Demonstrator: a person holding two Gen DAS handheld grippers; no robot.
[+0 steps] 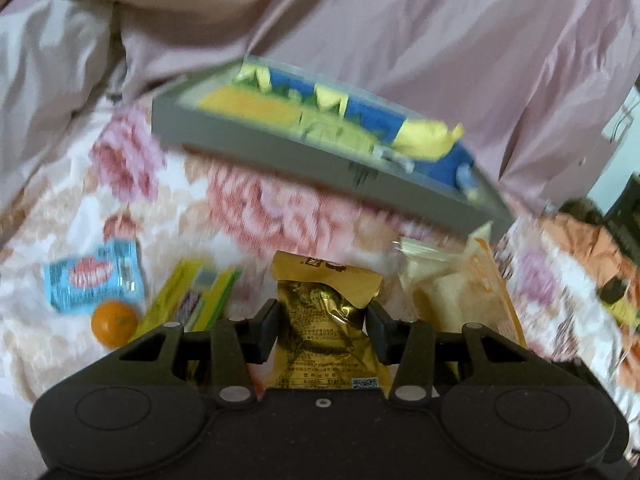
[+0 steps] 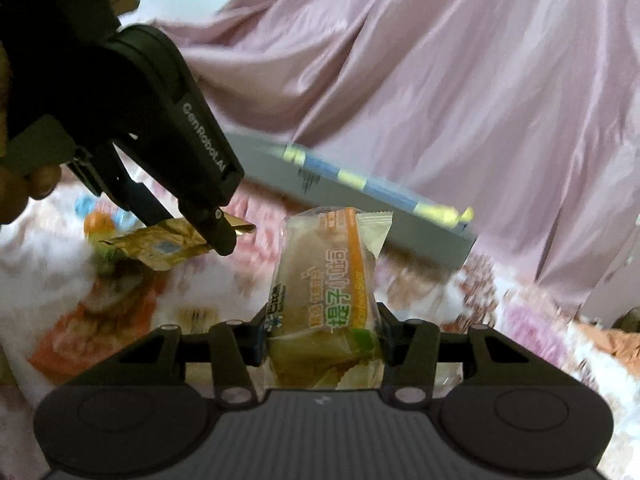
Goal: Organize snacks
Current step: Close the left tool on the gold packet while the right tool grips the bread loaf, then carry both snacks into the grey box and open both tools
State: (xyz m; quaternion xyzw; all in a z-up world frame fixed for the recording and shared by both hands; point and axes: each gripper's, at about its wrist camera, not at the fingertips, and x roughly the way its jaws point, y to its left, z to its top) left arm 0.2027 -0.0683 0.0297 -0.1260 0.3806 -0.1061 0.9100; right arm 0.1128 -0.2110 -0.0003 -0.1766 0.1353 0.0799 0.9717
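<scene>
The left gripper (image 1: pixel 322 322) is closed on a crinkled gold foil snack packet (image 1: pixel 324 320), pinched at mid-length. The right gripper (image 2: pixel 322 336) is clamped on a clear plastic-wrapped cake with an orange label stripe (image 2: pixel 326 288). Both packets hang above the floral bedspread (image 1: pixel 260 216).

The shallow grey cardboard box (image 1: pixel 256 144) lies farther off, already holding yellow and blue packets (image 1: pixel 360 120). Judged step: carry both packets to the box.

- Keep the grip firm; foil is slippery.
- Clear the near wall before lowering.
- Release one packet at a time.

A small orange fruit (image 1: pixel 114 322), a light-blue sachet (image 1: pixel 94 278) and a yellow-green packet (image 1: pixel 188 300) remain near left.
</scene>
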